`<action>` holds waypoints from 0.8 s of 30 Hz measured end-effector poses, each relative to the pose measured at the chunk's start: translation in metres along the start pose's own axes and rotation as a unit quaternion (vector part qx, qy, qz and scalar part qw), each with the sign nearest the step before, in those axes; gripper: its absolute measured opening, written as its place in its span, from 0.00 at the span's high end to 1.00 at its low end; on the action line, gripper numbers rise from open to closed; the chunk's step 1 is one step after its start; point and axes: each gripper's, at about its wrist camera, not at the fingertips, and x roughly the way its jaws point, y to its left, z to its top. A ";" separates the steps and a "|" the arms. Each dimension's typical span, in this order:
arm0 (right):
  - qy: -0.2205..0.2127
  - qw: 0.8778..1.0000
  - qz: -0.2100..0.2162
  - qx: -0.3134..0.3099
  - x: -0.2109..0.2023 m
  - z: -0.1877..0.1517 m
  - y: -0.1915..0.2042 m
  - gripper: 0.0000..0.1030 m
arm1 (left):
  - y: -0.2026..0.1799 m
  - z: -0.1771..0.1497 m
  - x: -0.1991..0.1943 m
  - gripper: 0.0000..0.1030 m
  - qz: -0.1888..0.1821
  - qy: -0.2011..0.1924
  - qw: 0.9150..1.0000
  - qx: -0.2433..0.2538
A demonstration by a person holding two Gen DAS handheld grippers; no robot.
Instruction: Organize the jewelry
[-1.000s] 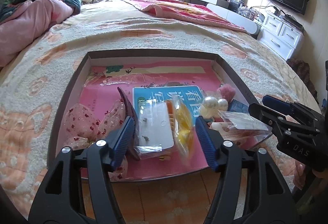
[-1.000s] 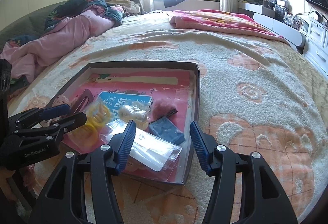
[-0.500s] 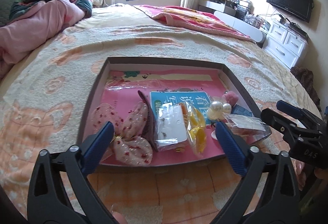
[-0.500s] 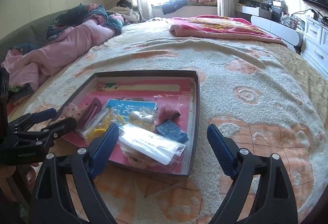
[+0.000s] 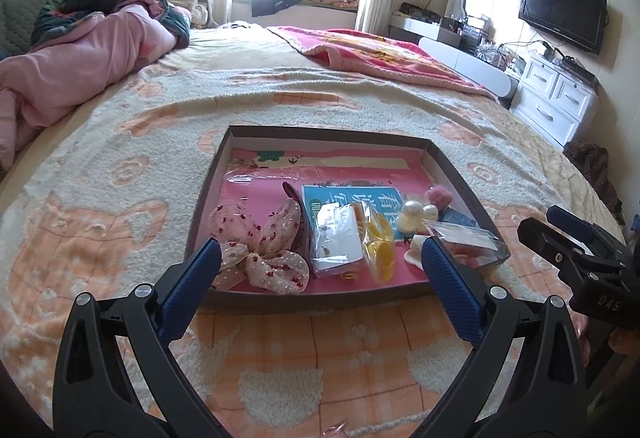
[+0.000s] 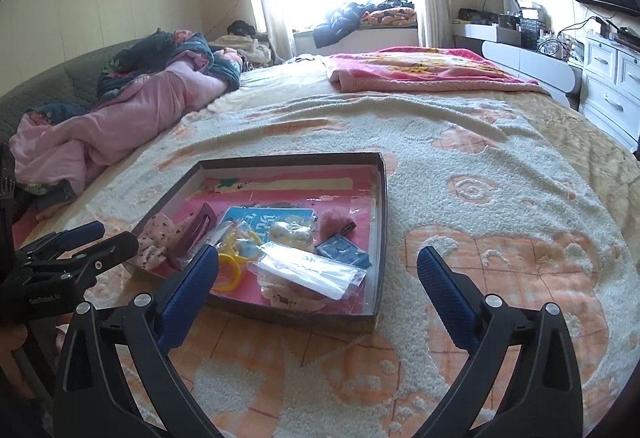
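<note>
A shallow dark tray (image 5: 452, 173) lies on a fleecy bedspread (image 5: 120, 173), its near wall facing both grippers, with wide open blanket on every side. The left gripper (image 5: 320, 286) hangs just short of that near wall, jaws spread wide, nothing between them. The right gripper (image 6: 318, 290) hovers at the tray's near right corner; its jaws are opening, empty. Inside the tray, crowded toward the near half: one spotted pink bow (image 5: 264, 242), one dark clip (image 6: 196, 234), one yellow ring piece (image 6: 230, 270), two pearls (image 5: 418, 215), one pink pompom (image 5: 438, 195), one blue card (image 6: 344, 252), and two clear bags (image 6: 308, 274).
</note>
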 end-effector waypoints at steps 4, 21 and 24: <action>-0.007 1.000 -0.002 0.002 -0.010 -0.004 0.000 0.06 | 0.001 -0.003 -0.008 0.11 0.001 -0.006 1.000 -0.004; -0.041 0.999 -0.007 -0.007 -0.048 -0.026 0.017 0.06 | -0.002 -0.026 -0.043 0.11 0.024 -0.039 0.999 -0.007; -0.053 0.998 -0.015 -0.014 -0.056 -0.030 0.021 0.06 | -0.002 -0.033 -0.050 0.11 0.028 -0.047 0.998 -0.006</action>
